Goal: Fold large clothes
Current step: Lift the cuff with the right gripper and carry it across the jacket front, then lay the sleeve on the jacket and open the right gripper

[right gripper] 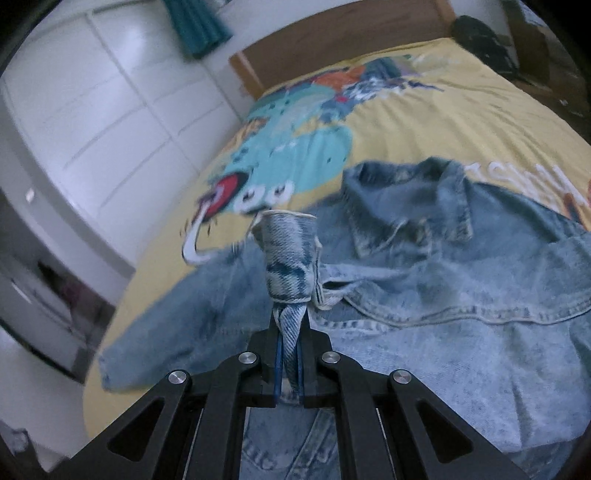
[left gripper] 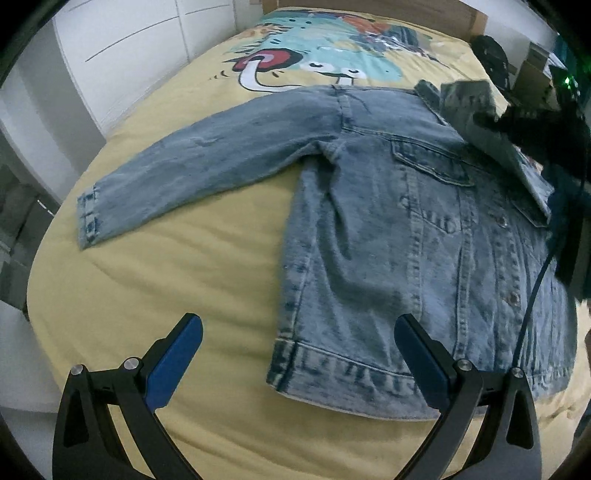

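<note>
Jacket (left gripper: pixel 399 229) is lying front-up on the bed (left gripper: pixel 166 295), one sleeve (left gripper: pixel 192 173) spread out flat. Right gripper (right gripper: pixel 290 325) has the other cuff (right gripper: pixel 290 258) pinched, lifted over the chest. Left gripper (left gripper: pixel 299 354) hangs wide by the hem, empty. Folding's barely begun imo.

I'm over a bed (left gripper: pixel 147 295) with a yellow cover, a cartoon print (left gripper: pixel 314 55) at its far end below a wooden headboard (right gripper: pixel 332 48). White cupboard doors (right gripper: pixel 92 110) line the left wall, a teal curtain (right gripper: pixel 199 26) beyond them.
</note>
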`<state>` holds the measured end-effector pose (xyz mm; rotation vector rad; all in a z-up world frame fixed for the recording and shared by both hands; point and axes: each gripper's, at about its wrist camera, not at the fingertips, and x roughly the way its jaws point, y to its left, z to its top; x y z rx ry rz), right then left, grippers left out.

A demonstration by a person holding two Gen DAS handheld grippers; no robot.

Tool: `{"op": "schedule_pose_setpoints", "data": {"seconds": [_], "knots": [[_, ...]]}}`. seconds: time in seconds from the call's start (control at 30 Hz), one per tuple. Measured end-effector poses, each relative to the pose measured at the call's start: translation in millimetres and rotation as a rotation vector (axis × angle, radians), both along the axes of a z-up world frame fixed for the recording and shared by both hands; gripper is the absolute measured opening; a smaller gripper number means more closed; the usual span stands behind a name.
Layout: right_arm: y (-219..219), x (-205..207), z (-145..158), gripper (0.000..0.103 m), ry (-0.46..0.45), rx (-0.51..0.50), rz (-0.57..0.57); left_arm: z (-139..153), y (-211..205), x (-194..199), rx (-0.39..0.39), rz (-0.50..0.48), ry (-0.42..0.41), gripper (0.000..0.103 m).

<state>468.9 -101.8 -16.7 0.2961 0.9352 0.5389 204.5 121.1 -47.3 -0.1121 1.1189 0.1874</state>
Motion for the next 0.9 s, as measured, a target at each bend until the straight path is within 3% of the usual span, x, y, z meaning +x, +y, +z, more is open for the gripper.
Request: {"op": "schedule_pose_setpoints", "data": {"seconds": [0.37, 0.67, 0.77, 0.8, 0.83, 0.9], "knots": [[45, -12, -49, 0.009, 0.064, -0.102, 0.049, 1, 10, 0, -0.024, 0.043, -0.011, 0.102], [77, -14, -70, 0.011, 0.067, -0.287, 0.112, 5, 10, 1, -0.029, 0.026, 0.015, 0.102], [86, -17, -64, 0.025, 0.052, -0.328, 0.144, 5, 13, 0, -0.052, 0.037, 0.02, 0.102], [88, -19, -61, 0.037, 0.048, -0.329, 0.154, 6, 13, 0, -0.052, 0.038, 0.019, 0.102], [91, -22, -58, 0.043, 0.038, -0.331, 0.165, 6, 13, -1, -0.057, 0.035, 0.016, 0.102], [94, -28, -53, 0.044, 0.019, -0.339, 0.187, 7, 14, -2, -0.076, 0.031, 0.015, 0.102]]}}
